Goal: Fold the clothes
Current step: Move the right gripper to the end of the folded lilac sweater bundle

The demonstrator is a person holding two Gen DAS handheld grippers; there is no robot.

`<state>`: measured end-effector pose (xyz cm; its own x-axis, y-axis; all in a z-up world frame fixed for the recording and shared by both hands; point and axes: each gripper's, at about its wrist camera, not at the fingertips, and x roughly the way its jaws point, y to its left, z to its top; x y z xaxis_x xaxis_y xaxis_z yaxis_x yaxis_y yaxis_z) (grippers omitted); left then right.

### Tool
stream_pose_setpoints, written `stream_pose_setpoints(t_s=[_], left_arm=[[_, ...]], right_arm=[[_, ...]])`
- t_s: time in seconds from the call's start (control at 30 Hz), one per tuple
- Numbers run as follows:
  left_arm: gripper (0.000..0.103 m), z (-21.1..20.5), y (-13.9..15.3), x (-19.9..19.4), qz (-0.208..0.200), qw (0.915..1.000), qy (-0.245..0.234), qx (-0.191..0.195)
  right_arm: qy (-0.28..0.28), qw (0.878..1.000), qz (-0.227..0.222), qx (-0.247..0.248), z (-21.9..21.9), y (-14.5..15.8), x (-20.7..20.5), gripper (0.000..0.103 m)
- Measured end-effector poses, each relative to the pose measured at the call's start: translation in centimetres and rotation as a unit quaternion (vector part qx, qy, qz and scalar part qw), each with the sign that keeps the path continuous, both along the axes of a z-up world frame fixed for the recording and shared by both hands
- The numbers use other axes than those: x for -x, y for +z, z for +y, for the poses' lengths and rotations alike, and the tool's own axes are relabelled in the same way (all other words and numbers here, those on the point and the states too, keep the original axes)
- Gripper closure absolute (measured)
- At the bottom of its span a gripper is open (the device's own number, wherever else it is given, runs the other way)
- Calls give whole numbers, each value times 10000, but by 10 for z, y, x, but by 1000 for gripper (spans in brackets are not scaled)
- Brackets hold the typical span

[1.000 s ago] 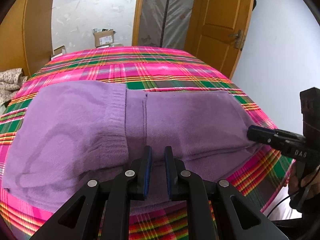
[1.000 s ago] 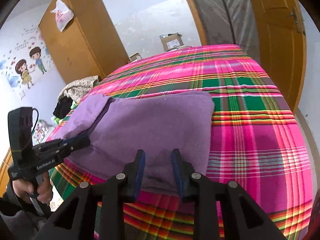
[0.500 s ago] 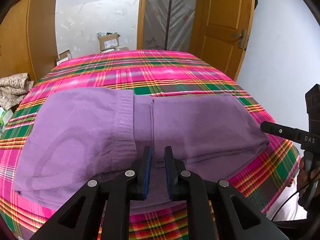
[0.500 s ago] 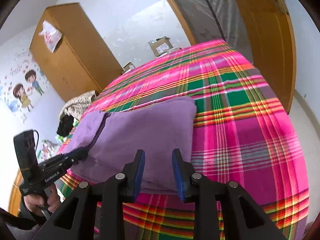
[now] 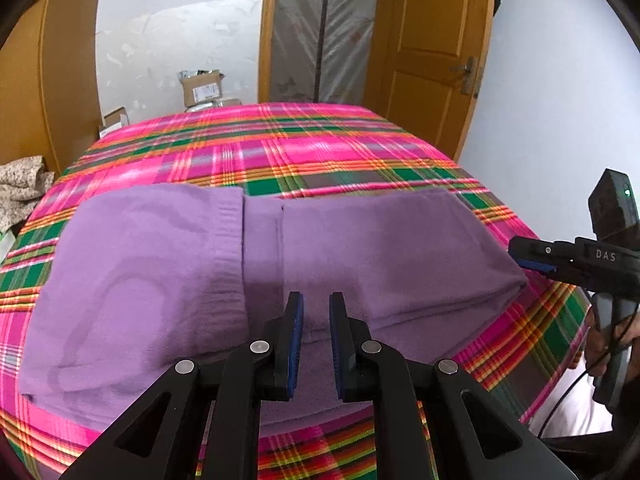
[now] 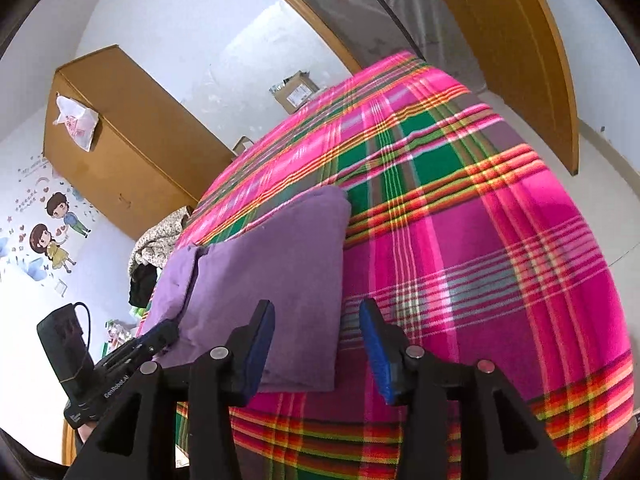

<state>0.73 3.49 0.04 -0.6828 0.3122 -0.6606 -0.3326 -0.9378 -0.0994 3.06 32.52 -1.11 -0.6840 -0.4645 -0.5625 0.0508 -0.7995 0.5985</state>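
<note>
A brown cardboard box [image 5: 202, 88] stands beyond the far edge of the bed [image 5: 320, 148] with its flaps open; what it holds cannot be made out. The purple garment [image 5: 380, 248], a soft, fleecy knit with a ribbed band [image 5: 229, 248] running across it, lies folded into a broad flat rectangle on the near part of the bed, over the bright plaid cover of pink, green and orange stripes. The left tongs [image 5: 316, 312] hover over the near edge of the garment, close to its middle, their blue-lined fingers [image 5: 297, 336] standing a narrow gap apart with nothing pinched between them; only the cloth lying below shows through the gap. The right tongs [image 6: 316, 320] are at the garment's right end, their jaws opening wide: the left finger [image 6: 262, 340] is over the purple cloth and the other finger over bare plaid just beside the garment's folded edge [image 6: 340, 280], so that edge runs between them without being pressed. In the left wrist view the tip of the right tongs is just off the garment's right corner. A crumpled floral cloth [image 6: 160, 236] and something dark lie heaped beside the bed's left side, near a wooden wardrobe [image 6: 120, 140].
</note>
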Motion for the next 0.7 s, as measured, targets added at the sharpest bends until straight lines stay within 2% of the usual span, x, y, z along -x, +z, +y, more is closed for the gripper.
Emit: stream_pose_setpoints(t_s=[0.17,0.7], left_arm=[[90,1,-6,5,-107,9999,16,-1],[90,-2,-11,3,-62,9999,6,-91]], right_arm=[[60,10000,-38,-10,-3,0,7,58],[265,9995,-125,-125,-16,0,9,55]])
